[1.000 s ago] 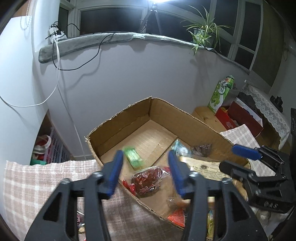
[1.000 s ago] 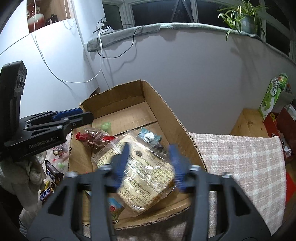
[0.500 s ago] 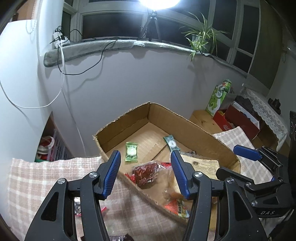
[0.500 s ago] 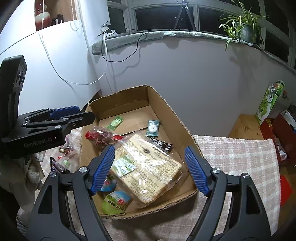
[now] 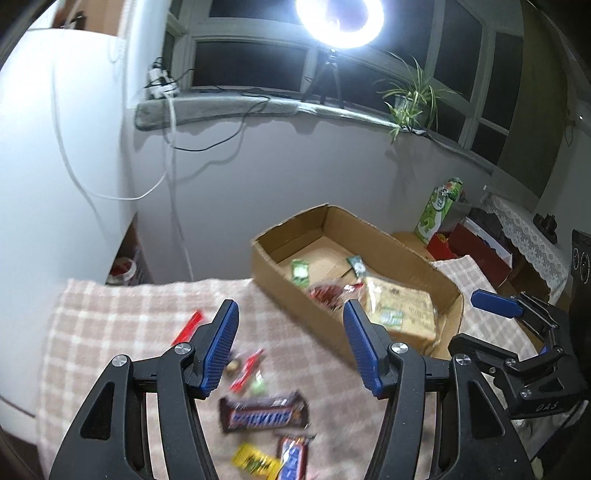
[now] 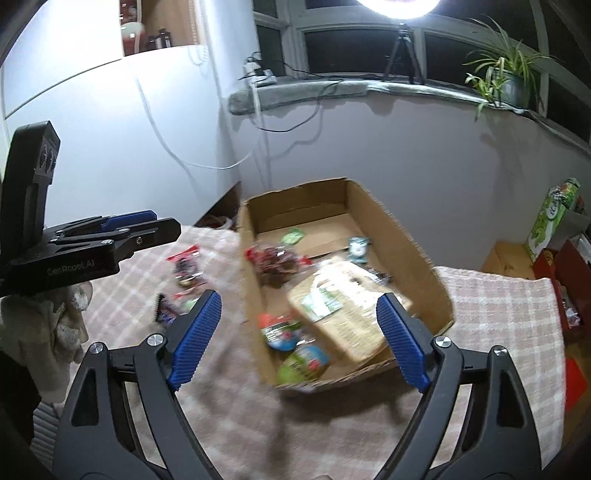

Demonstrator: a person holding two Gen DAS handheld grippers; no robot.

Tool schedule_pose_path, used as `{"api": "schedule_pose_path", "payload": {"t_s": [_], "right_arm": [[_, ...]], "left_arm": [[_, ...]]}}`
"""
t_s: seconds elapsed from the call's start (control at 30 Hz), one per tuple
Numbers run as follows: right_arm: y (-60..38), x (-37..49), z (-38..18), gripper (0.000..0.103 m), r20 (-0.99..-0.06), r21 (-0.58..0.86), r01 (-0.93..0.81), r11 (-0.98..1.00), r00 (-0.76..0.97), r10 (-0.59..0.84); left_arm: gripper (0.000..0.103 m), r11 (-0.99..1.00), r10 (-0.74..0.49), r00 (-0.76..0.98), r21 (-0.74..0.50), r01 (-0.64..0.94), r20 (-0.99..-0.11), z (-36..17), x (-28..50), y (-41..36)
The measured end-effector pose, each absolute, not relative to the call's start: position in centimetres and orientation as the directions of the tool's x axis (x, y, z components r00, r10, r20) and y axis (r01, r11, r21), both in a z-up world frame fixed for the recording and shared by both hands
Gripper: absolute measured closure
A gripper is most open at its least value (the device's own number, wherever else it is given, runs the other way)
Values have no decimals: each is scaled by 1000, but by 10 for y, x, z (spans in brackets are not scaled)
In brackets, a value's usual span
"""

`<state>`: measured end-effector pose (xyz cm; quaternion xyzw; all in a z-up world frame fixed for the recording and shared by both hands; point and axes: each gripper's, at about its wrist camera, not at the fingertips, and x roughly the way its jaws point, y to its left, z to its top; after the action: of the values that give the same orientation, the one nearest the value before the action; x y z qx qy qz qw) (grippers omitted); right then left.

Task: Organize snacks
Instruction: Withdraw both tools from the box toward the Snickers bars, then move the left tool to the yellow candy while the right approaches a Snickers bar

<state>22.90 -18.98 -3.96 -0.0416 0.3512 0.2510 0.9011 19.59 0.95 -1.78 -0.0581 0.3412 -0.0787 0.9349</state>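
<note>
An open cardboard box (image 5: 413, 258) (image 6: 413, 251) stands on a checked cloth. It holds a large cracker pack (image 5: 400, 308) (image 6: 343, 299), a red snack bag (image 5: 325, 295) (image 6: 275, 262) and small green sweets (image 5: 300, 271). Loose snacks lie left of the box: a Snickers bar (image 5: 264, 413), a second bar (image 5: 293, 456), a yellow sweet (image 5: 255, 459) and red wrappers (image 5: 188, 326). My left gripper (image 5: 291, 347) is open and empty above the loose snacks. My right gripper (image 6: 299, 339) is open and empty above the box's near end.
The checked cloth (image 5: 110, 321) (image 6: 498, 306) covers the table. A green carton (image 5: 437, 210) and red boxes (image 5: 476, 247) stand at the far right. A white wall with cables (image 5: 170, 177) is behind the box. A ring light (image 5: 338, 18) glares from the windowsill.
Both grippers have pulled back from the box and up. The left has swung left over the loose snacks. The right gripper has opened wider and let go of the cracker pack.
</note>
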Motion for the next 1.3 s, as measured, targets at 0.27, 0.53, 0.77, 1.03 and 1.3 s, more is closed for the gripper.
{"api": "schedule_pose_path", "payload": {"t_s": [0.27, 0.53, 0.77, 1.03, 1.3], "right_arm": [[-162, 189, -51, 15, -663, 137, -557, 819, 563, 494], [-125, 166, -86, 15, -714, 169, -596, 785, 475, 514], [-95, 161, -109, 15, -739, 206, -618, 759, 409, 535], [-77, 163, -126, 29, -761, 225, -613, 758, 375, 529], [-55, 158, -141, 32, -788, 150, -637, 756, 385, 480]], "left_arm": [[45, 978, -179, 733, -200, 60, -656, -37, 159, 38], [45, 970, -194, 689, -242, 27, -698, -67, 150, 54], [45, 964, -217, 660, -262, 30, -720, -82, 158, 61], [46, 957, -233, 645, -289, 19, -728, -96, 147, 71], [64, 924, -321, 589, -382, 23, -741, -111, 125, 76]]}}
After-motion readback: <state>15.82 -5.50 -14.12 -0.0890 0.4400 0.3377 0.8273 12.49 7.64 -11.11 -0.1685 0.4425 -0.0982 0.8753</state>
